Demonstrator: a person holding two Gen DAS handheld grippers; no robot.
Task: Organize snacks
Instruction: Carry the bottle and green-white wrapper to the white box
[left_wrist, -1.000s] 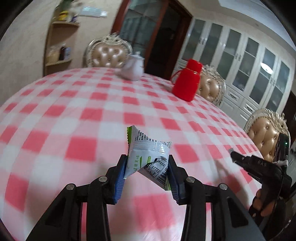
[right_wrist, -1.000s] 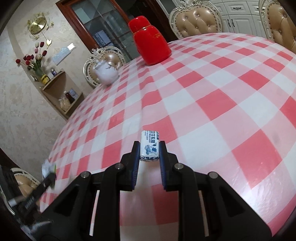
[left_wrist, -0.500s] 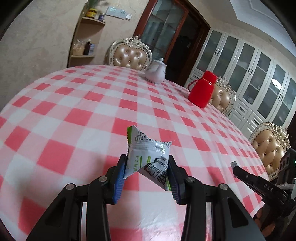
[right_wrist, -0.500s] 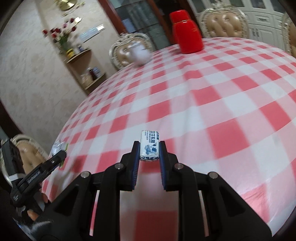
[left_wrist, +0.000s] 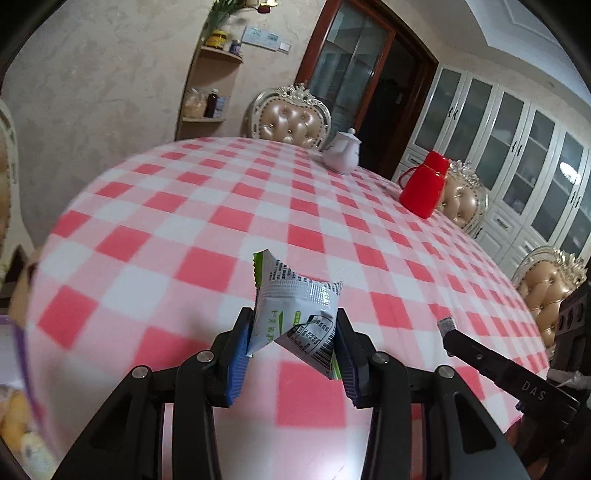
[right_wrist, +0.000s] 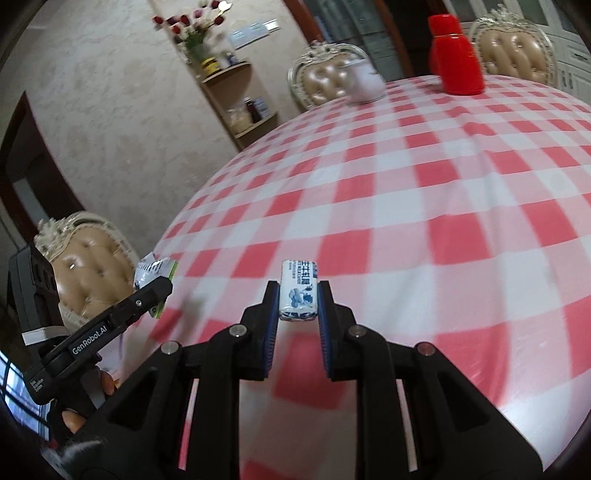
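Pinching a green-and-white packet (left_wrist: 295, 314) between its blue pads (left_wrist: 238, 365), our left gripper (left_wrist: 293, 347) holds it by the lower half, the crimped top corner tilted up and to the left above the fingers. Our right gripper (right_wrist: 297, 314) clamps a small blue-and-white candy (right_wrist: 298, 290) endwise between its own pads (right_wrist: 269, 332), the wrapper standing out past the fingertips. Both snacks are held in the air above the tablecloth (left_wrist: 207, 206), a red-and-white check over a round table. Each gripper appears at the edge of the other's view: the right one low on the right side, the left one low on the left side, the packet showing at its tip. At the table's far side stand a white teapot (left_wrist: 341, 157) and a red flask (left_wrist: 424, 188), well apart from the grippers. Tufted chairs (left_wrist: 290, 125) ring the table; a corner shelf (left_wrist: 210, 88) with jars sits against the wall.
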